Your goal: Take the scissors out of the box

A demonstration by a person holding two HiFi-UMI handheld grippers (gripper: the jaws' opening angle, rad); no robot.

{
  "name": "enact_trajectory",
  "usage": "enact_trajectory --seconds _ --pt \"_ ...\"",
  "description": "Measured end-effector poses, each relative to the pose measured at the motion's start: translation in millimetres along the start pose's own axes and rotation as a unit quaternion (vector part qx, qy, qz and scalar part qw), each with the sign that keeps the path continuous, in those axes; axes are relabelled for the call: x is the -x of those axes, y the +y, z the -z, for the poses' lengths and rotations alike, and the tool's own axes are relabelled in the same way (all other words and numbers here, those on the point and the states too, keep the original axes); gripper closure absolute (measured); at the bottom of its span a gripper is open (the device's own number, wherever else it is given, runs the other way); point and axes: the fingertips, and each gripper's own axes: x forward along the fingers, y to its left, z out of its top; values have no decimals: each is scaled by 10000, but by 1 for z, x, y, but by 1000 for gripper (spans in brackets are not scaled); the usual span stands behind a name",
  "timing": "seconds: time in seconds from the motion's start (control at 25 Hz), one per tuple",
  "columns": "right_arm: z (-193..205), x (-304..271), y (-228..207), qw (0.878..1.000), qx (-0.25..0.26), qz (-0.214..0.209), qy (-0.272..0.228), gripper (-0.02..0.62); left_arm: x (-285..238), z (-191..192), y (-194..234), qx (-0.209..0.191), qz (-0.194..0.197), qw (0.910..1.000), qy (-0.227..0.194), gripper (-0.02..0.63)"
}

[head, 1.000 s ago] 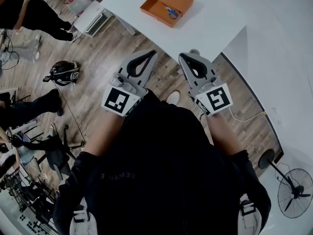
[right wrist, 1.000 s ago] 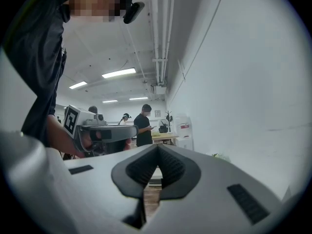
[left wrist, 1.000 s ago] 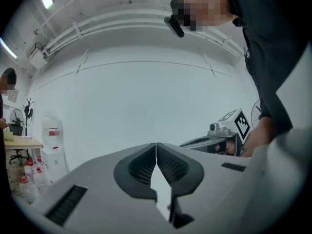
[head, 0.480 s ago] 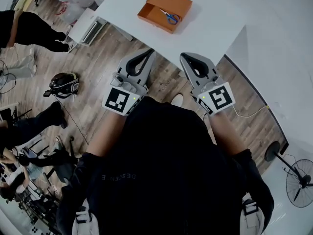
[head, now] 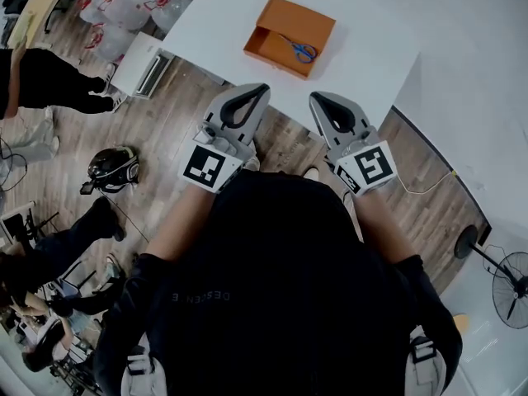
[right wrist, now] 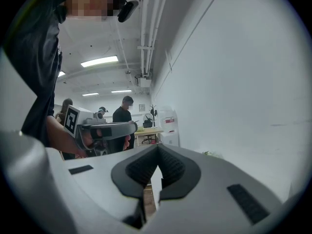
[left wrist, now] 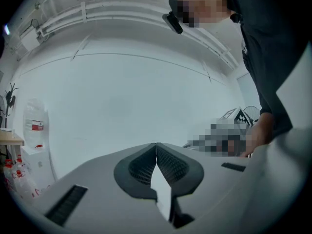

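A floor of brown wood planks (head: 165, 114) runs under a smooth white table (head: 363, 48), and a plain white wall (head: 478, 73) closes the right side. Nearest the head camera is the person's dark shirt (head: 272, 295), with a bare forearm reaching out on each side.

The grey moulded left gripper (head: 257, 91) is held just in front of the chest over the floor, its black-and-white marker cube (head: 204, 167) at the wrist end. In the left gripper view its ribbed dark pads meet at the tips (left wrist: 156, 145), with nothing between them. The matching right gripper (head: 318, 97) sits just beside it, near the table's edge, and carries its own marker cube (head: 373, 165). The right gripper view shows these tips (right wrist: 157, 147) pressed together too, and empty.

Farther off, well apart from both grippers, a flat orange cardboard box (head: 293, 19) lies open on the table. The blue-handled scissors (head: 302, 50) rest inside it, at its right end.

On the floor to the left lies a round black object (head: 111, 165), perhaps a helmet. Beyond it stands a white slatted unit (head: 140, 64) and white bags with red print (head: 124, 2). A black standing fan (head: 503, 275) stands at the far right.
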Motion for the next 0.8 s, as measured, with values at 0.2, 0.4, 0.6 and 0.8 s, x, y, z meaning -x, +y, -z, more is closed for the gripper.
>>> enact_trajectory --seconds 0.2,0.4,0.6,0.8 --pt "1 -35 -6 9994 -7 297 152 588 -5 5 38 74 325 9994 -12 586" --pt "9 -59 -9 9972 -70 663 325 588 -9 15 66 139 701 9974 37 586" --pt "19 -77 -8 9922 -122 1090 598 588 -9 23 85 198 1165 9930 10 586" --pt "31 -91 -5 9876 -163 1335 809 588 -14 29 99 283 1521 9880 -41 586"
